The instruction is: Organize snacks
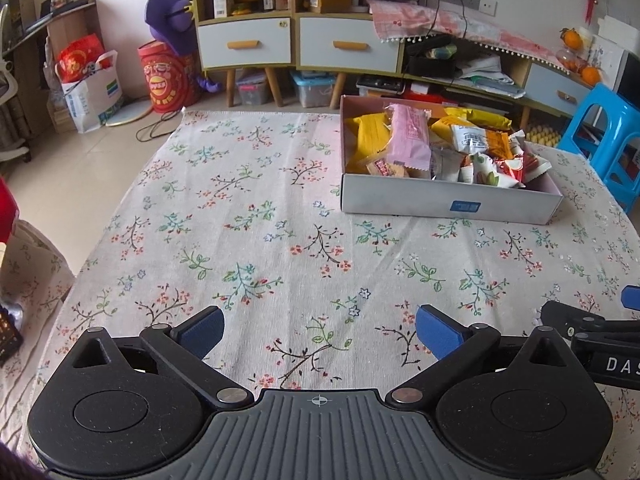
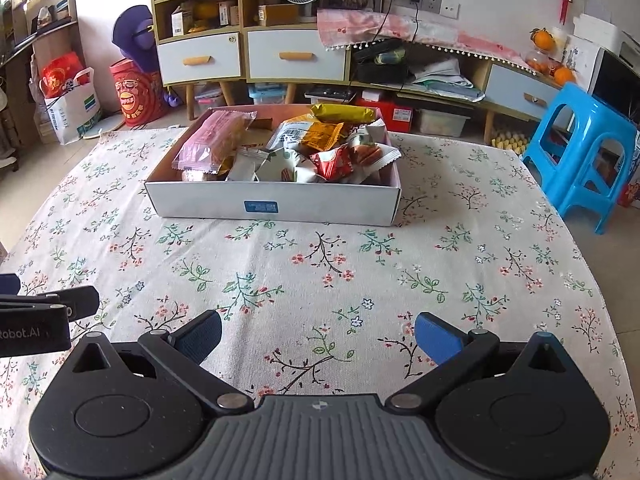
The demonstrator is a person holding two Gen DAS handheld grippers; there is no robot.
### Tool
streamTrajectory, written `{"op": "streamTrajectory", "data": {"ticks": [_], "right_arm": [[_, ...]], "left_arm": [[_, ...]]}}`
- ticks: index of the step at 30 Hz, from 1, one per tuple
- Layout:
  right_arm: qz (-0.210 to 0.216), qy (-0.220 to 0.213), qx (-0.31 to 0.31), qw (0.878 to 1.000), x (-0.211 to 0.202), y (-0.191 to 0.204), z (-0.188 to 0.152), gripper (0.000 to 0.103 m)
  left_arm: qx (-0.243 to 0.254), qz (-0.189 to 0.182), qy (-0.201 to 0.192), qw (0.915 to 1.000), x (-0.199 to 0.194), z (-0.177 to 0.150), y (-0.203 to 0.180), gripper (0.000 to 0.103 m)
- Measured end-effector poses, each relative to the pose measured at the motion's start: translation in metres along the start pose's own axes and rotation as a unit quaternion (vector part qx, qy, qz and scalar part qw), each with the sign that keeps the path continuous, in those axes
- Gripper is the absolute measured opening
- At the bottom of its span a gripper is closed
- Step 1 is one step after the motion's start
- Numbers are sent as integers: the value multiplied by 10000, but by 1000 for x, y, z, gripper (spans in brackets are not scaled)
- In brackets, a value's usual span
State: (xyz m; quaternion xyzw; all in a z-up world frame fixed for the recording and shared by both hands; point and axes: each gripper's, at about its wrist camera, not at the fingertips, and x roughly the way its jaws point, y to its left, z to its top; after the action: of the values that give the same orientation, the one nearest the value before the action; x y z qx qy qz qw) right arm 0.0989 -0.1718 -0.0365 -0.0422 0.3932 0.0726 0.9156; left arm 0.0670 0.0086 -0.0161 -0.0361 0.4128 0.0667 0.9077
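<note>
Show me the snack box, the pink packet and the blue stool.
snack box (image 2: 320, 204), right wrist view, front wall.
pink packet (image 1: 408, 140), left wrist view, middle of wrapper.
blue stool (image 2: 592, 120), right wrist view, seat top.

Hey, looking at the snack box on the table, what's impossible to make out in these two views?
- Bottom of the cardboard box: both views, buried under piled snack packets.
- Blue label print: both views, too small to read.
- Pink packet wording: left wrist view, too blurred.
- Right gripper: left wrist view, cut off by the right edge.
- Left gripper: right wrist view, cut off by the left edge.
</note>
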Motion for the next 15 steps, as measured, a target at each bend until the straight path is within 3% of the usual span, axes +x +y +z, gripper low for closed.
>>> {"op": "streamTrajectory", "data": {"ticks": [15], "right_arm": [[-92,-36,2,10000,1,-1,0,94]], "left_arm": [[123,-4,-103,9999,-3,-1,-6,103]]}}
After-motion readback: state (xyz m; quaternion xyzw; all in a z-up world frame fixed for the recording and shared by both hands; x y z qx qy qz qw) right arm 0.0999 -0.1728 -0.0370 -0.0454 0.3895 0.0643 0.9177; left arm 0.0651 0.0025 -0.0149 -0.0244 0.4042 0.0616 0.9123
